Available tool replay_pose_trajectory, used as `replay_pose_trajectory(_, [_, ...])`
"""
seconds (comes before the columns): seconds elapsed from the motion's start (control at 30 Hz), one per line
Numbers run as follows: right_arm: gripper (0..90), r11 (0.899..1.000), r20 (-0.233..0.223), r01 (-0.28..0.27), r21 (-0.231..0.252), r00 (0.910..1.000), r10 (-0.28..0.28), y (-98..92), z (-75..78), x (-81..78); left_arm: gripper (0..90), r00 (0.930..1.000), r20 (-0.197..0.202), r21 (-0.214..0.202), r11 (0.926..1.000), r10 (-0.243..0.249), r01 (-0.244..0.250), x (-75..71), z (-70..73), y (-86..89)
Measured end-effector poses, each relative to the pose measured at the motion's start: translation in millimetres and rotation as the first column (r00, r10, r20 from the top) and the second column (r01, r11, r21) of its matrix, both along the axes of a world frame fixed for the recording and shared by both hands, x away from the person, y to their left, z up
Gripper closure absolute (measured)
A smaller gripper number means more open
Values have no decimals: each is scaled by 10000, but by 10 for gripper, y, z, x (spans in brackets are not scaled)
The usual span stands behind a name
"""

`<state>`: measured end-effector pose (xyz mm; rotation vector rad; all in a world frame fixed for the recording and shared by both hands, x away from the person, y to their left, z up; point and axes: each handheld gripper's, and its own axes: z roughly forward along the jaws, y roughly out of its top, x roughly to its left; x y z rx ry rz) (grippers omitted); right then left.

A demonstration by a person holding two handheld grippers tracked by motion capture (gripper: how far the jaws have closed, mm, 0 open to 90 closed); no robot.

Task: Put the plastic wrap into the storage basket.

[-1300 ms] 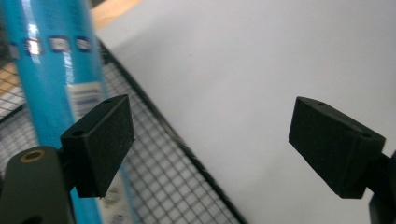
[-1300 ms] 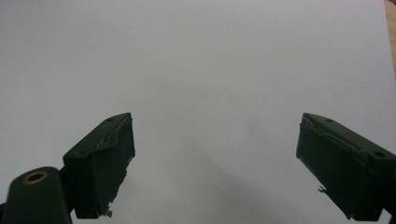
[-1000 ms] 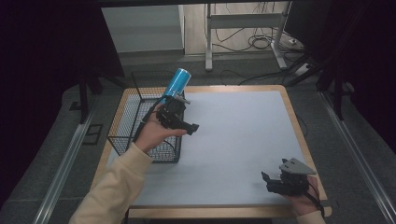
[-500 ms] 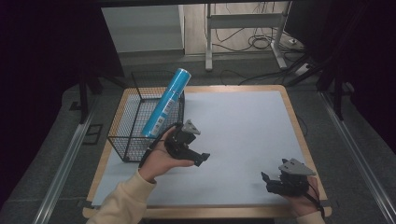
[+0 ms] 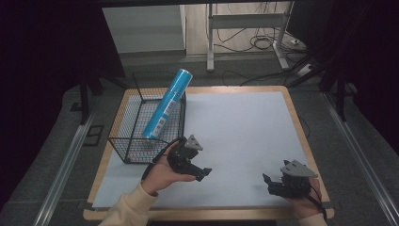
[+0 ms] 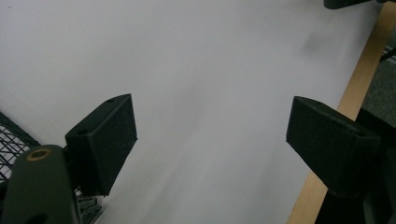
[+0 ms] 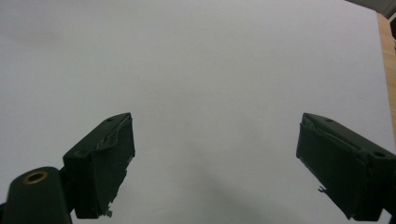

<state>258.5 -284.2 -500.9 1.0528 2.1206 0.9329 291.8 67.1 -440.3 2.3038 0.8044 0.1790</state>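
A blue cylinder can (image 5: 167,102) with a white label leans in the black wire basket (image 5: 123,141) at the table's left, its top poking above the far right rim. My left gripper (image 5: 203,173) lies low over the white mat just right of the basket's near corner. Its jaws stand wide apart with nothing between them (image 6: 212,140), and a corner of the basket's wire (image 6: 9,140) shows beside them. My right gripper (image 5: 267,181) rests at the near right of the mat, open and empty (image 7: 215,158), pointing left.
The white mat (image 5: 235,122) covers a wooden table with a bare wood border (image 5: 301,136). A metal stand and cables (image 5: 244,42) are on the floor beyond the far edge. Rails run along both sides of the table.
My left gripper has come away from the blue can and moved toward the near side and down to the mat. The can stays leaning in the basket. The right gripper has not moved.
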Motion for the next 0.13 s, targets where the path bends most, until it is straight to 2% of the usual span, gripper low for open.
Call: replay_pose_trajectory(0.13, [119,10000,79,-31,89,10000,30,-1,6,-2,155,10000,-84,33,10000,17,-17,2,-30,-6])
